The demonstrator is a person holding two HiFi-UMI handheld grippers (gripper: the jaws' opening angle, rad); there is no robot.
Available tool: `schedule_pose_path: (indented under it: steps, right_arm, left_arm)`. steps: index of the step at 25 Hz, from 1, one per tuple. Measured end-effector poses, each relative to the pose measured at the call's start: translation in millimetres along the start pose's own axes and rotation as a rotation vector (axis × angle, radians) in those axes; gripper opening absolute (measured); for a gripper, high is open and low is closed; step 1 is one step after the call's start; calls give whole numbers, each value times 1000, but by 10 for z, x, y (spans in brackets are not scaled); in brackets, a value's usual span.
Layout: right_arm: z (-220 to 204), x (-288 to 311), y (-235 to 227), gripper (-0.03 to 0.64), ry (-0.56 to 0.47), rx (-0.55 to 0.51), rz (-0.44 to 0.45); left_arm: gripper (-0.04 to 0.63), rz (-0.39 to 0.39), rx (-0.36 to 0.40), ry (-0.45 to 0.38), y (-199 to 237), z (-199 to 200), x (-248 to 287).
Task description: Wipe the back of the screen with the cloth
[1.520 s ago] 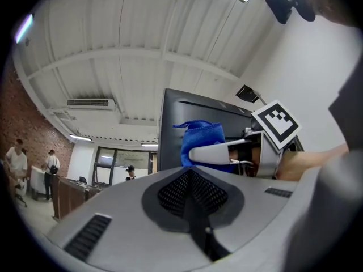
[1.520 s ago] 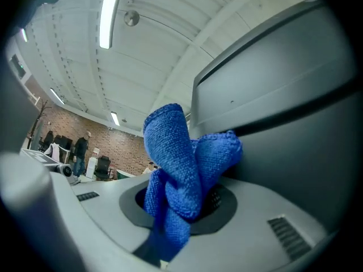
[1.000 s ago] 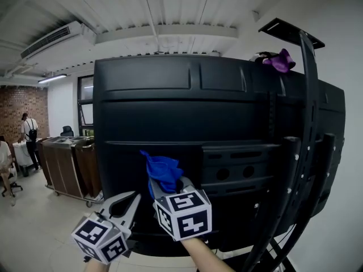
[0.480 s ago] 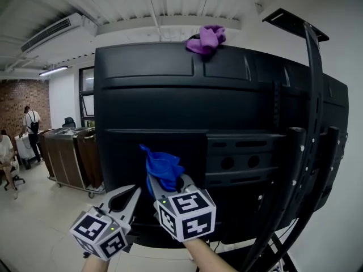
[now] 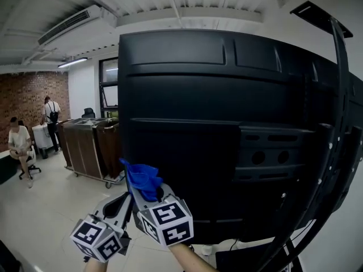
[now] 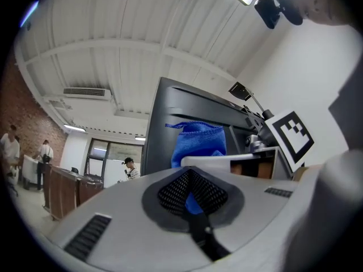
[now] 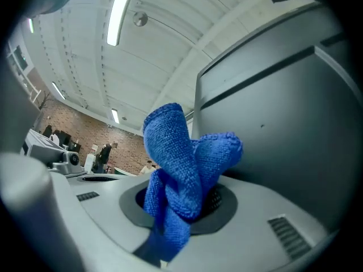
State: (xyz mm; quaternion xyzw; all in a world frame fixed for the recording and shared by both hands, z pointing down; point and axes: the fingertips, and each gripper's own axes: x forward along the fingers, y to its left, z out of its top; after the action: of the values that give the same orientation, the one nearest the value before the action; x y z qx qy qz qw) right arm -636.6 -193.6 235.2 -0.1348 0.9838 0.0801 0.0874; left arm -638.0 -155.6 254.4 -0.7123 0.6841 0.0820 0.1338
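Note:
The black back of the screen fills the middle and right of the head view. My right gripper is shut on a bunched blue cloth, held up by the screen's lower left edge. In the right gripper view the cloth stands up from the shut jaws just beside the dark panel; I cannot tell if it touches. My left gripper hangs close to the left of the right one, shut and holding nothing. Its own view shows its closed jaws with the cloth and screen beyond.
Black stand struts run down the screen's right side, with cables below. Brown cabinets on wheels stand at the left. Further left one person sits and another stands. An air conditioner hangs from the ceiling.
The right gripper with the blue cloth now sits lower and further left against the screen, near its left edge. The purple cloth seen on the screen's top has left the view.

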Motion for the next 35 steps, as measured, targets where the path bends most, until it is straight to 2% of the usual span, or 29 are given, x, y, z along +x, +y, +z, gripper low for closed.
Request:
schedule_pose_path:
  steps: [4, 10, 14, 24, 31, 35]
  right_arm:
    - [-249, 119, 20, 84, 41, 3, 14]
    - [-310, -153, -261, 84, 71, -33, -54]
    - [-188, -595, -574, 84, 46, -70, -149]
    - [-107, -1744, -1408, 84, 37, -85, -392]
    - [-116, -2314, -1851, 84, 48, -63, -533]
    - [-138, -2413, -1952, 85, 68, -65, -552]
  left_arm:
    - [8, 25, -5, 29, 79, -147, -36]
    - [8, -17, -23, 23, -114, -198, 65]
    - [8, -85, -38, 21, -428, -222, 206]
    - [8, -307, -85, 25, -1450, -317, 632]
    - [8, -382, -108, 35, -1839, -365, 779]
    - [8, -404, -119, 54, -1929, -415, 819]
